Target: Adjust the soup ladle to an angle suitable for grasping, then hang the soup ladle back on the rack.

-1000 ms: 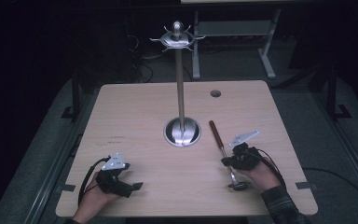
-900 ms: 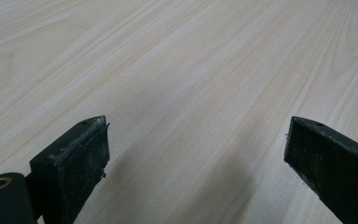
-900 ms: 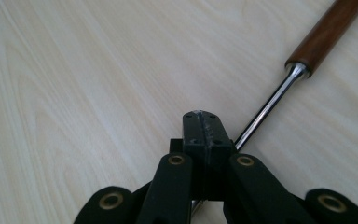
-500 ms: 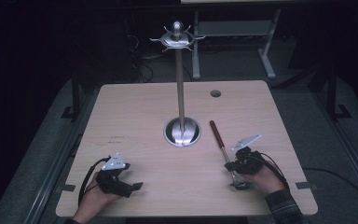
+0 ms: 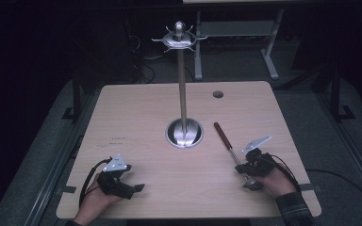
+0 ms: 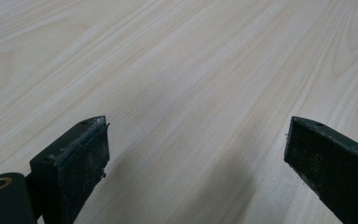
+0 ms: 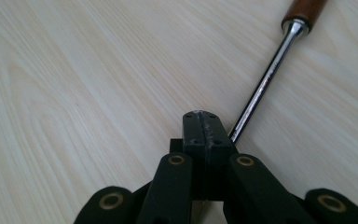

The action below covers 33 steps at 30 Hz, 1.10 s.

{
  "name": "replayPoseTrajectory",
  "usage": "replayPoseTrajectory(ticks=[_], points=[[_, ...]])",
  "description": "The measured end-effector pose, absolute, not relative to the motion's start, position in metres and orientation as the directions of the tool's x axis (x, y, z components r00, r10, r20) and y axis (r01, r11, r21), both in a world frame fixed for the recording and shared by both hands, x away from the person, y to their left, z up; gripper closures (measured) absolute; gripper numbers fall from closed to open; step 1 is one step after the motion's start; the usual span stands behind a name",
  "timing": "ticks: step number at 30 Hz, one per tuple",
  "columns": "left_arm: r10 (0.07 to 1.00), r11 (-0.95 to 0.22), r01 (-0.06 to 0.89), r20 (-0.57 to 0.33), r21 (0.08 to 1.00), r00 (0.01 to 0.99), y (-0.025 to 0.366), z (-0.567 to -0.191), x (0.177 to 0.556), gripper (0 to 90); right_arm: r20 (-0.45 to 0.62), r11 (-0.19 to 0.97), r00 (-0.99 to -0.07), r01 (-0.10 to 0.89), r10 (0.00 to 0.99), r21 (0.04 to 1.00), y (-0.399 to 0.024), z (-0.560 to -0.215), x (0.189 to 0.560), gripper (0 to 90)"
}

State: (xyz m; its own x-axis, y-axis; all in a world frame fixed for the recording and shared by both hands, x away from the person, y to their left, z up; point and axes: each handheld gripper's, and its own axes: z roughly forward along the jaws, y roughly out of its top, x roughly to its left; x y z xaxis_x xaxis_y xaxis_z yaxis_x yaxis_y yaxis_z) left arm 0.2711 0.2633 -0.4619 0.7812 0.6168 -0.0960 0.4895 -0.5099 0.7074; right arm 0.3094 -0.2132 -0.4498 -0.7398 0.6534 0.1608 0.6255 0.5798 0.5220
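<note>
Two tongs: left tongs point(image 6: 196, 163) gaping, empty — right tongs point(image 7: 204, 122) closed beside utensil point(image 7: 265, 81).

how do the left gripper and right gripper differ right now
The left gripper has its jaws spread wide with bare table between them; the right gripper has its jaws pressed shut with nothing between them. The left gripper has no object nearby, while the right gripper sits beside the metal shaft of a wooden-handled utensil. Both are black, hand-held and low over the near edge of the table.
</note>
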Motion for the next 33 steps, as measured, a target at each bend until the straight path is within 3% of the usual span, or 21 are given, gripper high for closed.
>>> replayPoseTrajectory(ticks=[15, 33], points=[[0.613, -0.516, 0.487, -0.092, 0.705, 0.784, 0.263, -0.461, 0.271, 6.0, 0.167, 0.548, -0.728, 0.627, 0.665, 0.553, -0.225, -0.442, 0.311, 89.3], [0.616, -0.510, 0.487, -0.093, 0.709, 0.782, 0.263, -0.461, 0.269, 6.0, 0.130, 0.465, -0.668, 0.631, 0.733, 0.621, -0.213, -0.417, 0.348, 70.0]])
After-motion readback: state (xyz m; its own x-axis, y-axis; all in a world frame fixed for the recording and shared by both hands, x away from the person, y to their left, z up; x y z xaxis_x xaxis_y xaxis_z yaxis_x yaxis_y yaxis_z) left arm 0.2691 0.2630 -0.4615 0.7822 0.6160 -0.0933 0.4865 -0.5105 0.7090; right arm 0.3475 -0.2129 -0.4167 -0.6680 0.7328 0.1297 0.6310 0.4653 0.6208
